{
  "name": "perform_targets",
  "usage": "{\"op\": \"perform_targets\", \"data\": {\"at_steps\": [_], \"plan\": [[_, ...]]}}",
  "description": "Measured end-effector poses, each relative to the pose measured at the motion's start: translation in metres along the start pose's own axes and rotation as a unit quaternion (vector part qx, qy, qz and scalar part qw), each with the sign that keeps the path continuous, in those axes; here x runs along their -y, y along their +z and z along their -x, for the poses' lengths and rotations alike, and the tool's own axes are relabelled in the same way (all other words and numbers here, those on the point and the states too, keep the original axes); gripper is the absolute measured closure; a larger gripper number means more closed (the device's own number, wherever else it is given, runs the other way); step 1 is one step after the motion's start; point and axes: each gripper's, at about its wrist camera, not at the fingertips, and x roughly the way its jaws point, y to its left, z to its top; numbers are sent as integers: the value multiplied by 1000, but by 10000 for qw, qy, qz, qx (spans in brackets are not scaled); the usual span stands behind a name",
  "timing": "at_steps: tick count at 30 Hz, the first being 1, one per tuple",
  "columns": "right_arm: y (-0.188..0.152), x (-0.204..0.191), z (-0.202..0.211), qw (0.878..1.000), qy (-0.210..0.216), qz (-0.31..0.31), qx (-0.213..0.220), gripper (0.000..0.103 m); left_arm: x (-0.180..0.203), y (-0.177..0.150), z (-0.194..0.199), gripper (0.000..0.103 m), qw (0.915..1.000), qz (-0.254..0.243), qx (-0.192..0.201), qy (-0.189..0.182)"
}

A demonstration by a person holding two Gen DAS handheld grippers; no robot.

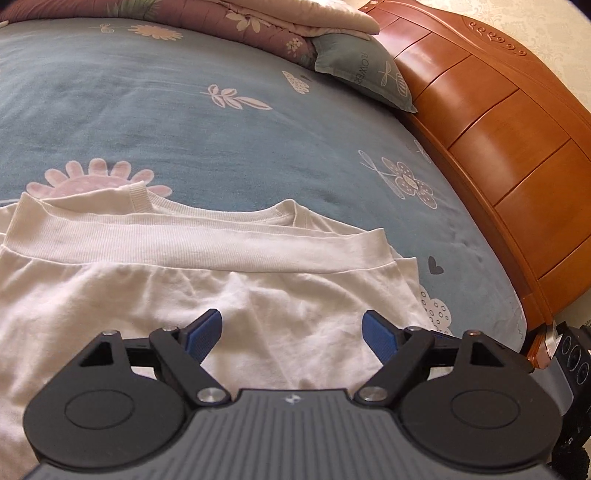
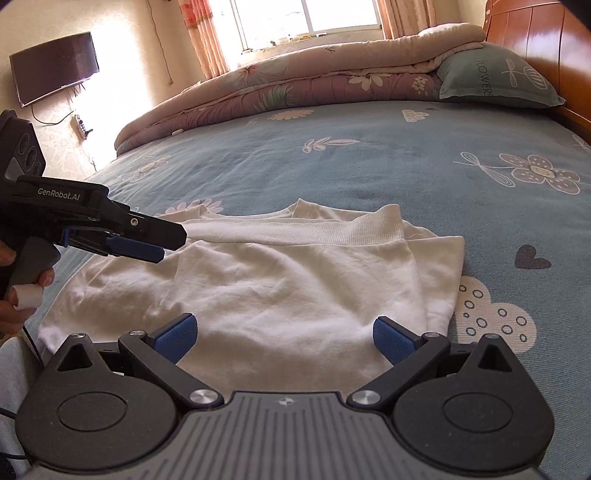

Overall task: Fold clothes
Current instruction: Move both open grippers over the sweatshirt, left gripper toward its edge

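Note:
A white sweatshirt (image 1: 207, 280) lies folded on the blue flowered bed sheet (image 1: 184, 122), its ribbed hem band across the top and the collar beyond it. My left gripper (image 1: 291, 330) hovers over the shirt's middle, open, with nothing between its blue pads. In the right wrist view the same white sweatshirt (image 2: 280, 280) is spread below my right gripper (image 2: 284, 336), which is open and empty above the shirt's near edge. The left gripper (image 2: 162, 245) also shows there from the side, over the shirt's left part, held by a hand (image 2: 22, 295).
A rolled quilt (image 2: 295, 85) and a green pillow (image 2: 498, 77) lie along the bed's far side. The wooden headboard (image 1: 498, 129) borders the bed on the right. A wall-mounted TV (image 2: 55, 66) and a window with curtains (image 2: 306, 18) are beyond.

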Motion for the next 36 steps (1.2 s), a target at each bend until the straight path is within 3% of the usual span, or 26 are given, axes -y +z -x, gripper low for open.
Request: {"op": "perform_targets", "data": {"at_steps": [2, 6, 12, 18, 25, 31, 36], "plan": [[-5, 1, -3, 10000, -10, 60, 22, 0, -12, -3, -4, 20, 9996, 128, -2, 238], [-10, 3, -4, 9998, 35, 157, 83, 0, -22, -1, 0, 19, 9995, 323, -1, 17], [-11, 7, -4, 9998, 75, -3, 169, 0, -8, -3, 5, 19, 9994, 205, -30, 270], [-9, 3, -3, 9998, -42, -47, 182, 0, -1, -11, 40, 19, 9989, 142, 146, 433], [-7, -10, 30, 9994, -144, -14, 314, 0, -2, -16, 68, 17, 9975, 269, 537, 367], [-5, -26, 53, 9988, -330, 58, 365, 0, -3, -22, 66, 17, 9987, -21, 490, 146], [-1, -48, 73, 9977, -520, 169, 405, 0, -27, -31, 51, 17, 9992, -81, 306, 256]]}}
